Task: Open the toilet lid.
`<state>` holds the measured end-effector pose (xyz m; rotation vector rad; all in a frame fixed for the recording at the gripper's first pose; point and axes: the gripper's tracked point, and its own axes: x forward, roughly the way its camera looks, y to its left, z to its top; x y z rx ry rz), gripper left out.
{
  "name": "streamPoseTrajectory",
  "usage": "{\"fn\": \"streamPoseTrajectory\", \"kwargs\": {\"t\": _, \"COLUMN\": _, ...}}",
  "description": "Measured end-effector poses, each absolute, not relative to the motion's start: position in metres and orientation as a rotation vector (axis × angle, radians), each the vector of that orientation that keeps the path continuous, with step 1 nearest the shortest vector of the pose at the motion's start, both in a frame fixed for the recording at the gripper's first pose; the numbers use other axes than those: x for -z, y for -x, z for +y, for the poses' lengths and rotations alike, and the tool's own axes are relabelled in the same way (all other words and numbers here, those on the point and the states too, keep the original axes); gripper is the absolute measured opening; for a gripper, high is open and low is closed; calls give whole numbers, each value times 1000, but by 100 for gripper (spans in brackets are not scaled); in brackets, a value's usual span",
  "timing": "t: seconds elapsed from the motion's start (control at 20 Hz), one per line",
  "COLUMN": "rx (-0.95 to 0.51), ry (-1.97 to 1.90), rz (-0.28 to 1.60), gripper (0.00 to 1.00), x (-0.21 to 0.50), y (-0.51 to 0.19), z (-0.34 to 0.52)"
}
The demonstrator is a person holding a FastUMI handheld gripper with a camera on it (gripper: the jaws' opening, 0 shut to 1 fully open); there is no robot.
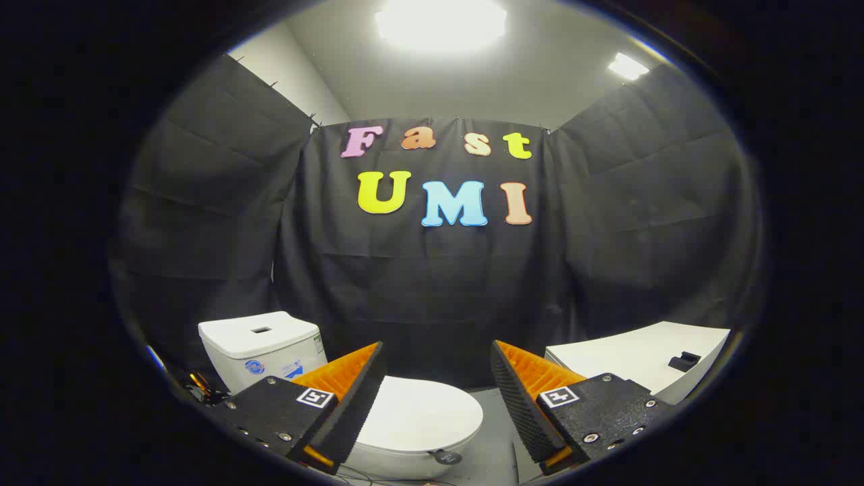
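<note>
A white toilet stands low ahead of me, its lid [422, 413] lying flat and closed over the bowl. Its white tank [260, 344] rises behind the left finger. My gripper [437, 358] is open, with a wide gap between the fingers and nothing held. The lid lies below and between the fingers, partly hidden by the left finger [351, 388]. A small dark round tag [447, 457] sits at the lid's front rim. The gripper hovers above the toilet without touching it.
A white counter [628, 361] with a small black object [685, 360] on it stands beyond the right finger. Black cloth walls close the booth behind and on both sides. Grey floor [496, 432] shows between toilet and counter. Cables lie below the bowl.
</note>
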<state>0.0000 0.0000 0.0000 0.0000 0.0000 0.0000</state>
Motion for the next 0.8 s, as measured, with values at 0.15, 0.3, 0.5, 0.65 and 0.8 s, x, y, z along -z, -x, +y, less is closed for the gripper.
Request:
{"fn": "streamPoseTrajectory", "kwargs": {"t": 0.15, "rx": 0, "ry": 3, "rz": -2, "gripper": 95, "x": 0, "y": -1, "z": 0}}
{"fn": "streamPoseTrajectory", "kwargs": {"t": 0.3, "rx": -3, "ry": 5, "rz": -5, "gripper": 95, "x": 0, "y": -1, "z": 0}}
{"fn": "streamPoseTrajectory", "kwargs": {"t": 0.5, "rx": -7, "ry": 7, "rz": -5, "gripper": 95, "x": 0, "y": -1, "z": 1}}
{"fn": "streamPoseTrajectory", "kwargs": {"t": 0.65, "rx": -7, "ry": 7, "rz": -6, "gripper": 95, "x": 2, "y": -1, "z": 0}}
{"fn": "streamPoseTrajectory", "kwargs": {"t": 0.8, "rx": -11, "ry": 7, "rz": -7, "gripper": 95, "x": 3, "y": -2, "z": 0}}
